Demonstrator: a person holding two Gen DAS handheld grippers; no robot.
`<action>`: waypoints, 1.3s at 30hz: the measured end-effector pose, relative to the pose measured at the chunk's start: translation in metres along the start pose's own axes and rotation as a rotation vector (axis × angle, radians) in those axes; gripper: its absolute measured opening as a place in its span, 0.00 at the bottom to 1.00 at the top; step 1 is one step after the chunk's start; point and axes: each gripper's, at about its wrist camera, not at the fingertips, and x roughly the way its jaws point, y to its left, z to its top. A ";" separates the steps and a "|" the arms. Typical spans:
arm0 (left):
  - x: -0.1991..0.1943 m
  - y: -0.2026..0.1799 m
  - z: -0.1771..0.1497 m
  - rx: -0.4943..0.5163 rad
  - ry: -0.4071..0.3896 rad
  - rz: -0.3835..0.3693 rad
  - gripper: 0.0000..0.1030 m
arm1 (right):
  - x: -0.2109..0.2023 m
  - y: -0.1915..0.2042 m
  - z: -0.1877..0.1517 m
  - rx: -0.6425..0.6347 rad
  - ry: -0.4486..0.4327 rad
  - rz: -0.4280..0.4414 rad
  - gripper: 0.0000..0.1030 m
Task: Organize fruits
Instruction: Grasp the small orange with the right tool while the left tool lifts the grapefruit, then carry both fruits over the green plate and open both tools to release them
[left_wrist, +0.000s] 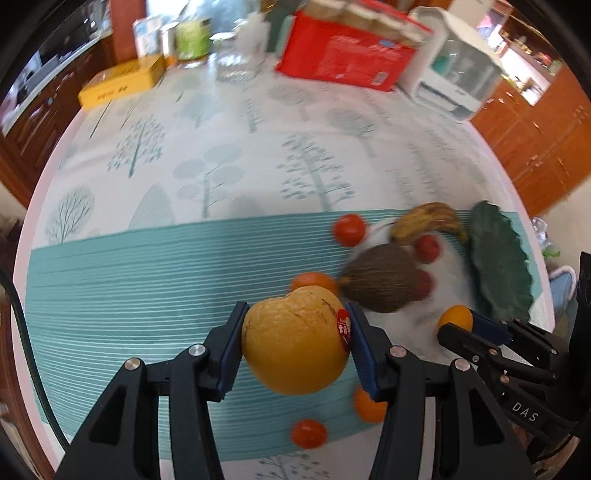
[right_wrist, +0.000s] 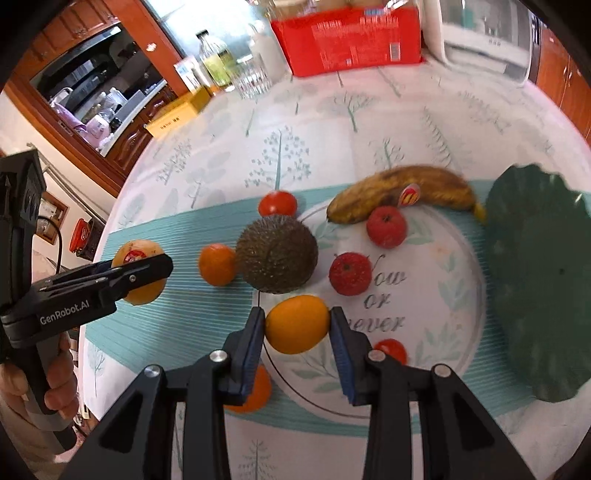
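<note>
My left gripper (left_wrist: 293, 334) is shut on a large yellow-orange fruit with a red sticker (left_wrist: 295, 339), held above the teal mat; it also shows in the right wrist view (right_wrist: 138, 271). My right gripper (right_wrist: 297, 326) is shut on a small orange-yellow citrus (right_wrist: 297, 323) over the white plate (right_wrist: 443, 332). On the plate lie a spotted banana (right_wrist: 402, 194), two red fruits (right_wrist: 386, 226) (right_wrist: 350, 273) and a brown spiky fruit (right_wrist: 277, 254). Tangerines (right_wrist: 217, 264) and tomatoes (right_wrist: 277, 204) lie around the plate.
A dark green leaf-shaped dish (right_wrist: 539, 280) sits right of the plate. At the table's far side stand a red box (right_wrist: 347, 40), a white appliance (right_wrist: 484, 37), bottles and a glass (right_wrist: 253, 75), and a yellow box (left_wrist: 122, 83).
</note>
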 end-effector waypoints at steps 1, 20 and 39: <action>-0.005 -0.009 0.001 0.013 -0.008 -0.007 0.49 | -0.008 -0.002 -0.001 -0.006 -0.012 0.000 0.35; 0.000 -0.251 0.007 0.112 -0.044 -0.062 0.49 | -0.127 -0.160 -0.006 -0.071 -0.106 -0.030 0.35; 0.105 -0.321 0.004 0.035 0.079 -0.001 0.49 | -0.084 -0.268 -0.025 -0.091 0.038 -0.072 0.35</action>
